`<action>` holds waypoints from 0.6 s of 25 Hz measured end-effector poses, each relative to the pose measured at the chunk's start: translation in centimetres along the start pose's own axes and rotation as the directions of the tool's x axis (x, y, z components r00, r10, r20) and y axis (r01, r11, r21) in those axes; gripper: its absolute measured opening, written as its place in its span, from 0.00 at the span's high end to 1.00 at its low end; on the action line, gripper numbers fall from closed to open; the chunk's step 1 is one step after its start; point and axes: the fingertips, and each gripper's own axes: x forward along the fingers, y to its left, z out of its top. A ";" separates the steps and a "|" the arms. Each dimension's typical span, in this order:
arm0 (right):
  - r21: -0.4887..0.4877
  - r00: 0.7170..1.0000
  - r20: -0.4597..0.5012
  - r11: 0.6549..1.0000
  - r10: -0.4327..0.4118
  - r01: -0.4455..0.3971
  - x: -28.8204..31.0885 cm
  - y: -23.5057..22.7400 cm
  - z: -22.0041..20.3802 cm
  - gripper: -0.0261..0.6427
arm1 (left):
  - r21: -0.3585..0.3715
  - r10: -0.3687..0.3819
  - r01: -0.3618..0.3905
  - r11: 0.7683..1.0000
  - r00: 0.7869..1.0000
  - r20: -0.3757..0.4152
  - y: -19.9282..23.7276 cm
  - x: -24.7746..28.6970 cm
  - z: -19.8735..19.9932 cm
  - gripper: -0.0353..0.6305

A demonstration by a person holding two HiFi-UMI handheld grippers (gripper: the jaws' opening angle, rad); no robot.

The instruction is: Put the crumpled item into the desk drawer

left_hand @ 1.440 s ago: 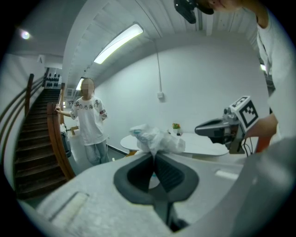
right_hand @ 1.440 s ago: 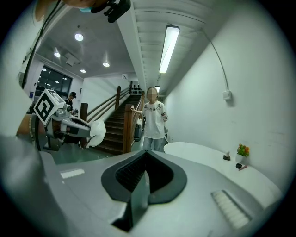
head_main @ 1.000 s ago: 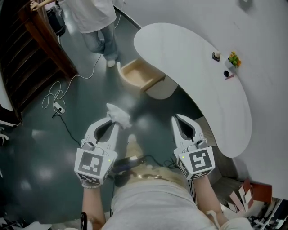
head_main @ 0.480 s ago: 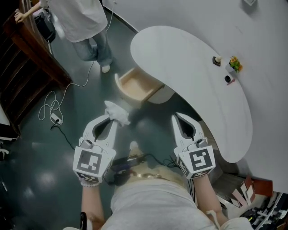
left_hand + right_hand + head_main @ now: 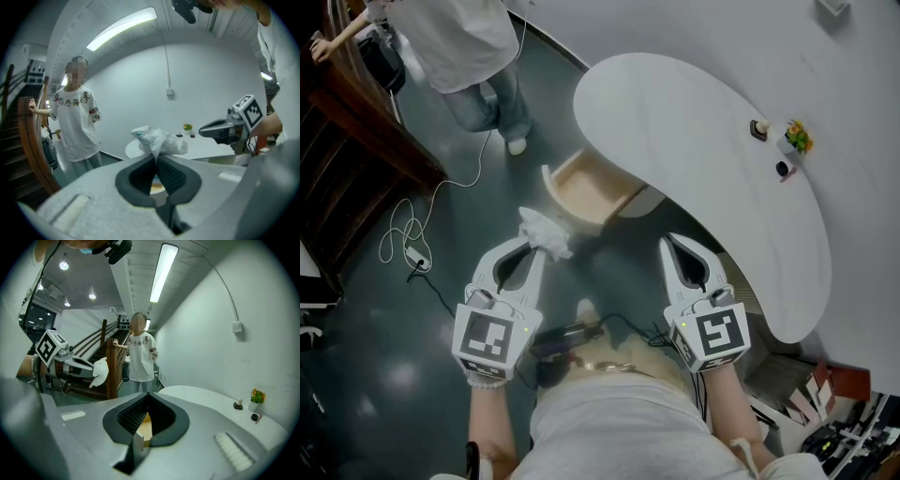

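Note:
A crumpled white plastic wad is pinched at the tips of my left gripper, which is shut on it; the crumpled wad shows just past the jaw tips in the left gripper view, and hanging from the left gripper as a white wad in the right gripper view. The open wooden desk drawer juts out from under the curved white desk, a short way ahead of the wad. My right gripper is shut and holds nothing, hovering near the desk's near edge.
A person in a white shirt stands beyond the drawer, by a dark wooden stair rail. A white cable with a plug lies on the dark floor at left. Small items and a little plant sit on the desk's far side.
Both grippers hold their pose while the view shifts slightly; the drawer and desk have come a bit closer to the wad. The standing person has drifted toward the upper left.

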 end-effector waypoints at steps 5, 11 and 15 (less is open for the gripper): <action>0.006 1.000 -0.017 1.000 -0.005 0.005 1.6 -0.2 -0.1 0.95 | 0.011 -0.012 0.012 1.000 1.000 -0.009 1.6 1.0 -0.1 0.95; 0.014 0.999 -0.031 1.000 -0.016 0.016 2.4 -0.2 -0.5 0.95 | 0.008 -0.018 0.018 1.000 1.000 -0.016 2.6 1.5 -0.4 0.95; 0.012 0.999 -0.035 1.000 -0.012 0.013 2.8 -0.6 -0.8 0.95 | 0.004 -0.019 0.019 1.000 1.000 -0.024 2.6 2.0 -0.9 0.95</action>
